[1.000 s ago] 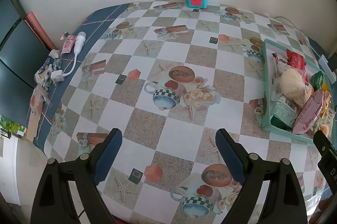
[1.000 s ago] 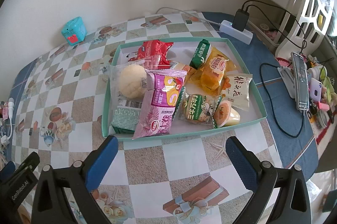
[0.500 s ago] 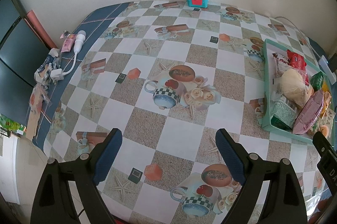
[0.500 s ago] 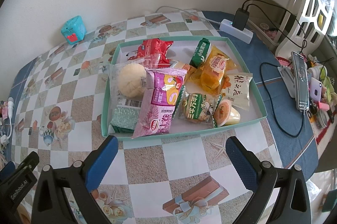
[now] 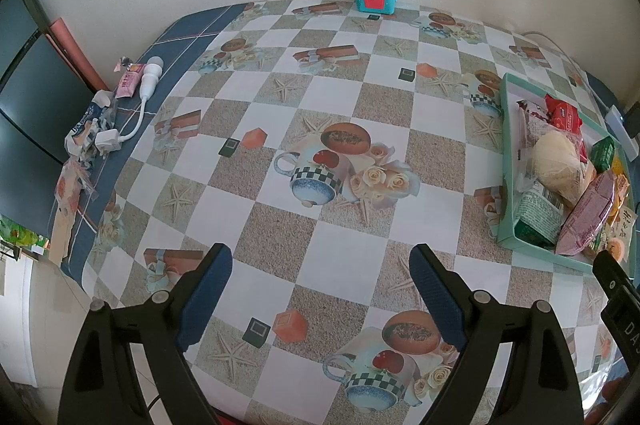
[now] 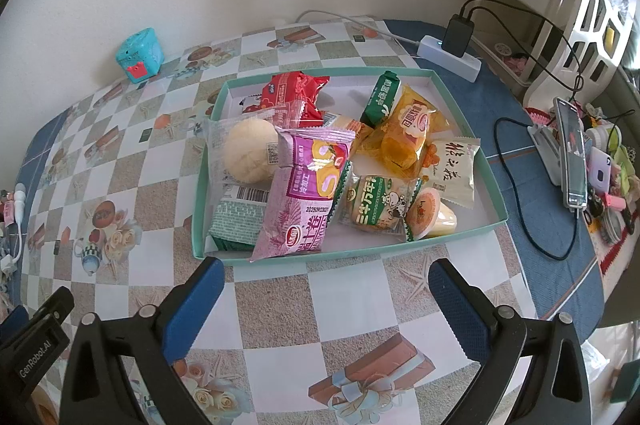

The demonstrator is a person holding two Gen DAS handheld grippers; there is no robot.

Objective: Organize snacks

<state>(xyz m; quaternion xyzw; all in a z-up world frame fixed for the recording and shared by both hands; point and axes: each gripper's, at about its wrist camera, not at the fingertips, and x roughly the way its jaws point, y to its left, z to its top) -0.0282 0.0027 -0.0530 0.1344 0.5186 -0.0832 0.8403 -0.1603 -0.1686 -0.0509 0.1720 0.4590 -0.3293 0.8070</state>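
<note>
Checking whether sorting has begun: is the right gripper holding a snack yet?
No, the right gripper is open above the tablecloth, its fingers empty, with every snack lying in the tray.

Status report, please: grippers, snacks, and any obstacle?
Left gripper open, empty, over bare tablecloth. Right gripper open, empty, just short of the tray. Snacks piled in tray, pink packet on top. Nothing in the way.
</note>
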